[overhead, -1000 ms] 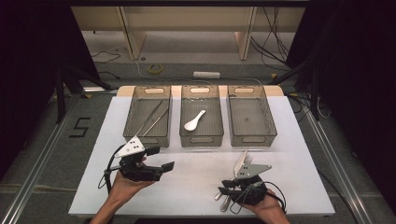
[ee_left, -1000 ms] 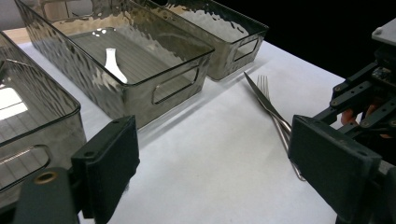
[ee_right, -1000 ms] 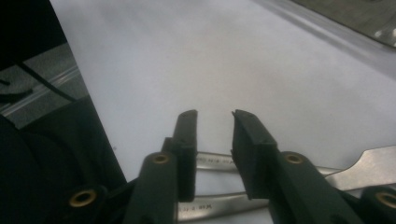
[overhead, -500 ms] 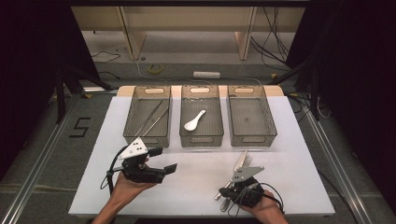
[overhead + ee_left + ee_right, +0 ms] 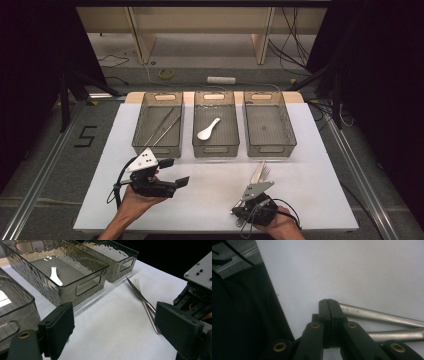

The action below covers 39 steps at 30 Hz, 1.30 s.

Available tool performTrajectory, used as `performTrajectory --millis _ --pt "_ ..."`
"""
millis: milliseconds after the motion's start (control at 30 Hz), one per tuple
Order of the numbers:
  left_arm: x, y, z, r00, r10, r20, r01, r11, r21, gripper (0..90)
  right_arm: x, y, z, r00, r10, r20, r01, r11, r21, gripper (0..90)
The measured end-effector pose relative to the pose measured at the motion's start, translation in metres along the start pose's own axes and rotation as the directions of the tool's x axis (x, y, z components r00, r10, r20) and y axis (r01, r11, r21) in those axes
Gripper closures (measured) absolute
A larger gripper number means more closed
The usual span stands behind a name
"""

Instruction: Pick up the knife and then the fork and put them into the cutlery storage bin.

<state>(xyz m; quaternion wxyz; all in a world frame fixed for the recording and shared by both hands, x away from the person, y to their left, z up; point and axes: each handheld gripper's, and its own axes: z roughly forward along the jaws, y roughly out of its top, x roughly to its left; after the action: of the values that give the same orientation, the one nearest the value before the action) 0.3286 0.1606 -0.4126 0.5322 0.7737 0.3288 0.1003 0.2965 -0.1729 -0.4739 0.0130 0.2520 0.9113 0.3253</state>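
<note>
Presently the right gripper is clenched: in its own view the two black pads meet face to face, with no gap and nothing visible between them. Just beside its right jaw, one grey metal handle runs out of sight behind the pad. We cannot tell whether that handle is pinched or merely touched. A second handle lies below it.

These belong to the steel table knife and the steel fork. They lie crossed on the white table top, close to the near right corner and just in front of the bins.

The left gripper hangs released over the left front of the table, its jaws wide apart and holding nothing.

Beyond stand three bins:
- The left smoky clear plastic bin holds thin metal rods.
- The middle smoky bin holds a white soup spoon.
- The right smoky bin is empty.

Judgement: the step is picking up one piece of cutlery for sorting. The next move calls for confirming the grip, lifting without dragging the crossed partner, and carrying the piece forward.
</note>
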Motion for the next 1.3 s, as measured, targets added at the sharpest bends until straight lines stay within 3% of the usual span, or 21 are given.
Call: performTrajectory --millis 133,467,900,1000,1033,1100,1300 --pt "0.000 0.000 0.000 1.0000 0.000 0.000 0.000 1.0000 0.000 16.1 0.001 -0.001 0.002 0.9995 -0.033 0.002 0.033 0.998 0.046 90.0" --pt "0.000 0.000 0.000 1.0000 0.007 0.000 -0.007 0.9999 0.009 16.1 0.000 -0.004 -0.002 0.9986 -0.045 0.029 0.043 0.995 0.088 90.0" --pt "-0.001 0.000 0.001 1.0000 0.007 0.003 -0.008 0.9997 0.023 16.1 -0.017 -0.018 -0.023 0.9954 0.004 0.095 -0.018 0.989 0.146 90.0" --pt "-0.001 0.000 0.001 1.0000 0.007 0.005 -0.007 0.9997 0.025 16.2 -0.020 -0.020 -0.027 0.9947 -0.008 0.102 -0.009 0.987 0.164 90.0" --pt "-0.001 0.000 0.001 1.0000 0.008 0.005 -0.008 0.9997 0.024 16.2 -0.020 -0.021 -0.028 0.9939 0.020 0.109 -0.038 0.986 0.163 90.0" --pt "-0.001 0.000 0.001 1.0000 0.007 0.006 -0.008 0.9997 0.024 16.2 -0.025 -0.024 -0.032 0.9939 0.020 0.109 -0.039 0.985 0.171 90.0" --pt "-0.001 -0.001 0.002 0.9999 0.008 0.006 -0.008 0.9996 0.028 16.2 -0.037 -0.030 -0.041 0.9872 0.031 0.156 -0.060 0.981 0.183 90.0"
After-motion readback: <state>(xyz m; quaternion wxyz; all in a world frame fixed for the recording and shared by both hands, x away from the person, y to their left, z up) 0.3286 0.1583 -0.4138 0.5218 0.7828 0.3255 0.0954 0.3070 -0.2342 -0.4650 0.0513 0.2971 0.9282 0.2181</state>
